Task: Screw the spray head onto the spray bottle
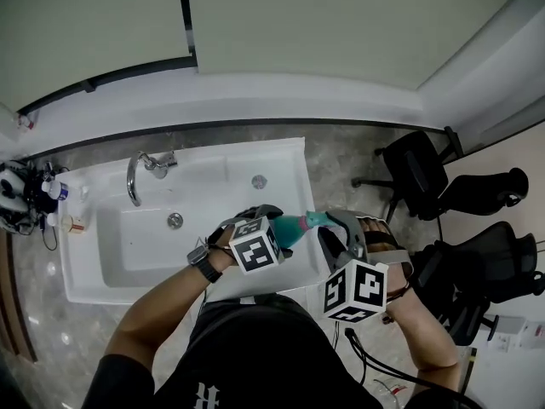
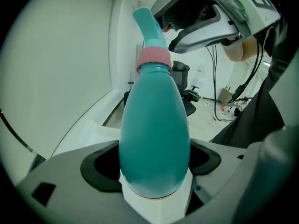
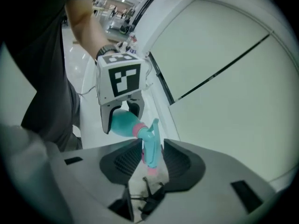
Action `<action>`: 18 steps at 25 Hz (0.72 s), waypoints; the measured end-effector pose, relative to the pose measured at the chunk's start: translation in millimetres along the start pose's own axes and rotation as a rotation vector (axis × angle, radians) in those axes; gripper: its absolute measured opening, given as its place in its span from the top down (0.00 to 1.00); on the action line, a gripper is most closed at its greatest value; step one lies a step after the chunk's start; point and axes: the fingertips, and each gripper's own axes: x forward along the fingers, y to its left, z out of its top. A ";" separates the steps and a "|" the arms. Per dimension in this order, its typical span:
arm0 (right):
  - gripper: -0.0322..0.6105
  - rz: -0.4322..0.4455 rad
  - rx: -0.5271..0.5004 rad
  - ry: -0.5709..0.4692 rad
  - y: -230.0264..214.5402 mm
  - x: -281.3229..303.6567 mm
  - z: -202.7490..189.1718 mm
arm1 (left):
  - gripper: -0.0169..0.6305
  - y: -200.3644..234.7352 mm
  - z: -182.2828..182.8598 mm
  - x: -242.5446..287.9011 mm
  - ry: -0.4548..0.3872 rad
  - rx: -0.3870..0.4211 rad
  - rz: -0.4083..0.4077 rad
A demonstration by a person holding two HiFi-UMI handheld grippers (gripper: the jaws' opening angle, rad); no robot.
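Here the left gripper (image 2: 154, 166) has its jaws closed round the fat lower body of the teal spray bottle (image 2: 154, 125), whose neck points away from it. At that far end a pink collar (image 2: 153, 59) sits on the neck, carrying the teal spray head (image 3: 150, 146). The right gripper (image 3: 150, 161) faces the left one from the opposite side. Its jaws are narrowed to a slim gap and pinch the spray head's stem between ribbed pads. Below both grippers lies a white sink (image 1: 213, 173).
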 end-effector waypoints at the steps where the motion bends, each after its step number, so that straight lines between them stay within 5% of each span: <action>1: 0.76 0.055 0.052 -0.035 -0.5 -4.2 2.3 | 0.35 -1.7 2.1 -0.5 -0.012 0.013 -0.006; 4: 0.69 0.227 0.173 -0.143 -3.5 -18.3 8.4 | 0.35 -11.7 8.8 -1.2 -0.057 0.043 -0.045; 6: 0.68 0.324 0.156 -0.193 -5.1 -23.7 7.7 | 0.35 -19.0 12.7 -1.7 -0.079 0.081 -0.065; 10: 0.68 0.503 -0.066 -0.242 7.7 -38.0 7.6 | 0.35 -35.0 19.6 -3.8 -0.090 0.177 -0.111; 14: 0.68 0.553 -0.297 -0.221 27.3 -41.6 9.0 | 0.35 -44.4 27.4 -9.2 -0.094 0.240 -0.154; 18: 0.68 0.578 -0.348 -0.234 40.3 -41.3 14.5 | 0.35 -52.7 34.6 -17.1 -0.117 0.297 -0.182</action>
